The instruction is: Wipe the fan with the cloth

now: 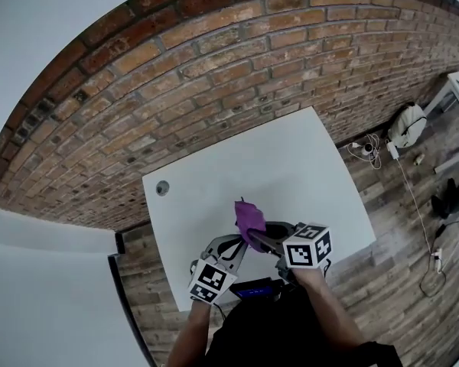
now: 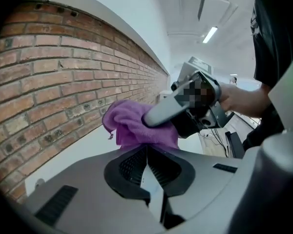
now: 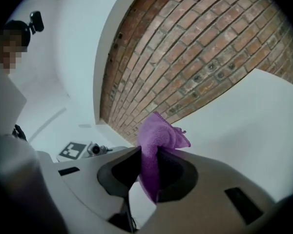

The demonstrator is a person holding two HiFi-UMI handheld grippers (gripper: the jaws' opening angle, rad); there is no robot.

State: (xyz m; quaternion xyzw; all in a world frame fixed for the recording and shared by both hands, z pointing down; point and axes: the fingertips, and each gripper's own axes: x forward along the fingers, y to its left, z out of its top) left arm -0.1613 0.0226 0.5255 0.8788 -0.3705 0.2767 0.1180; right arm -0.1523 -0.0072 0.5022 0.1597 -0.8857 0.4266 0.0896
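A purple cloth (image 1: 247, 219) hangs in the air above the near part of the white table (image 1: 291, 167), bunched and standing up. My right gripper (image 1: 258, 240) is shut on it, and a fold of the cloth (image 3: 158, 135) runs down between its pads. My left gripper (image 1: 242, 243) comes in from the left, jaws closed together, and the lower edge of the cloth (image 2: 132, 126) runs into its tips (image 2: 146, 149). In the left gripper view a finger of the right gripper (image 2: 161, 113) lies across the cloth. No fan is in any view.
A brick wall (image 1: 214, 67) stands behind the table. The tabletop has a round cable hole (image 1: 162, 187) at its far left. On the wooden floor to the right lie a white device (image 1: 407, 125) and cables (image 1: 371, 147). A person's hand (image 2: 239, 99) holds the right gripper.
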